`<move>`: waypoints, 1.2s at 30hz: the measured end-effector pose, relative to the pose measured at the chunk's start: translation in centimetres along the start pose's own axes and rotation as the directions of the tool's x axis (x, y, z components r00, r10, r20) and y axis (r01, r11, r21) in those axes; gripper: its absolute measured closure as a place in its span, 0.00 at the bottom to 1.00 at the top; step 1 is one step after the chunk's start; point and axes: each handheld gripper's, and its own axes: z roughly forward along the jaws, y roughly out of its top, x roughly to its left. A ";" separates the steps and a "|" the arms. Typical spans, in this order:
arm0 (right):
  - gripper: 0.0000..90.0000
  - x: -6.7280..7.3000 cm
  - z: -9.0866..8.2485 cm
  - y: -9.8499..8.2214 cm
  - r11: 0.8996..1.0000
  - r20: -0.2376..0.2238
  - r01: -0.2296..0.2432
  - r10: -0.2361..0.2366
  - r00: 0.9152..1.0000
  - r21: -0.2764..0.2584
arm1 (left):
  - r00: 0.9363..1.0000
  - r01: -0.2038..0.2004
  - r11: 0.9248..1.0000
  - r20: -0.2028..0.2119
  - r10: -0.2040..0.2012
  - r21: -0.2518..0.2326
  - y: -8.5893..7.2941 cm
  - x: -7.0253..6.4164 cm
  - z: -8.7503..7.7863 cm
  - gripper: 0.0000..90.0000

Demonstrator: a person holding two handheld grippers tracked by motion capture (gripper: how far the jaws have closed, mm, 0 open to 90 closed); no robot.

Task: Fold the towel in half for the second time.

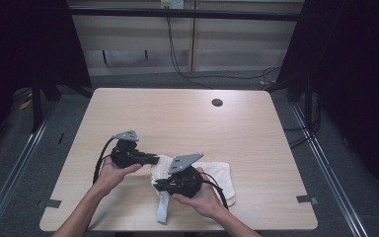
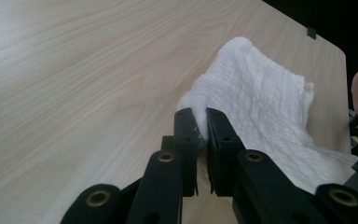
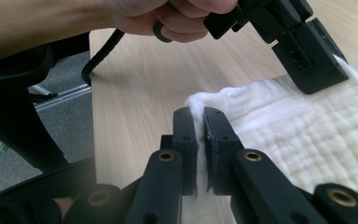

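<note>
1. Left claw (image 2: 200,122): jaws nearly together, pinching a raised fold of the white towel (image 2: 261,107); lower centre of the left gripper view
2. Right claw (image 3: 196,122): jaws narrow, clamped on the towel's edge; lower centre of the right gripper view
3. White towel (image 1: 217,173): crumpled, lower centre of the high view, between both hands
4. Tabletop (image 1: 177,113): pale wood, with a round hole (image 1: 217,102) at upper right

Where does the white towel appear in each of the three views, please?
High view: white towel at lower centre, between both grippers.
Left gripper view: right of centre, corner pinched in the jaws.
Right gripper view: right half, edge pinched in the jaws.
Shared landmark: the wooden table.
</note>
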 end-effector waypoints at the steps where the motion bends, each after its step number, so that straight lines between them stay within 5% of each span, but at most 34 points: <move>1: 0.93 0.0 0.0 0.2 1.000 -0.001 0.000 0.000 1.000 -0.003 | 1.000 -0.002 1.000 -0.003 0.002 0.000 0.0 0.0 -0.2 0.93; 14: 0.93 0.4 1.4 2.3 0.999 -0.047 -0.007 0.005 0.999 -0.033 | 0.999 0.015 1.000 -0.035 -0.015 -0.002 -0.1 0.6 -2.8 0.93; 18: 0.93 0.4 1.8 3.4 0.999 -0.050 0.001 -0.004 0.999 -0.047 | 0.998 0.012 1.000 -0.056 -0.011 0.023 1.1 0.7 -3.8 0.93; 22: 0.93 0.4 1.5 4.8 0.995 -0.058 -0.005 -0.001 0.998 -0.097 | 0.998 -0.001 1.000 -0.063 0.000 -0.012 1.8 0.5 -4.6 0.93; 29: 0.94 0.8 1.4 3.9 0.995 -0.020 -0.011 0.009 1.000 -0.100 | 0.999 -0.005 1.000 -0.049 0.005 -0.006 1.9 0.1 -2.8 0.93; 36: 0.94 0.2 -0.6 2.3 0.992 0.016 -0.038 0.040 0.999 -0.121 | 0.999 -0.029 1.000 -0.033 0.030 0.011 3.2 -0.9 -0.3 0.93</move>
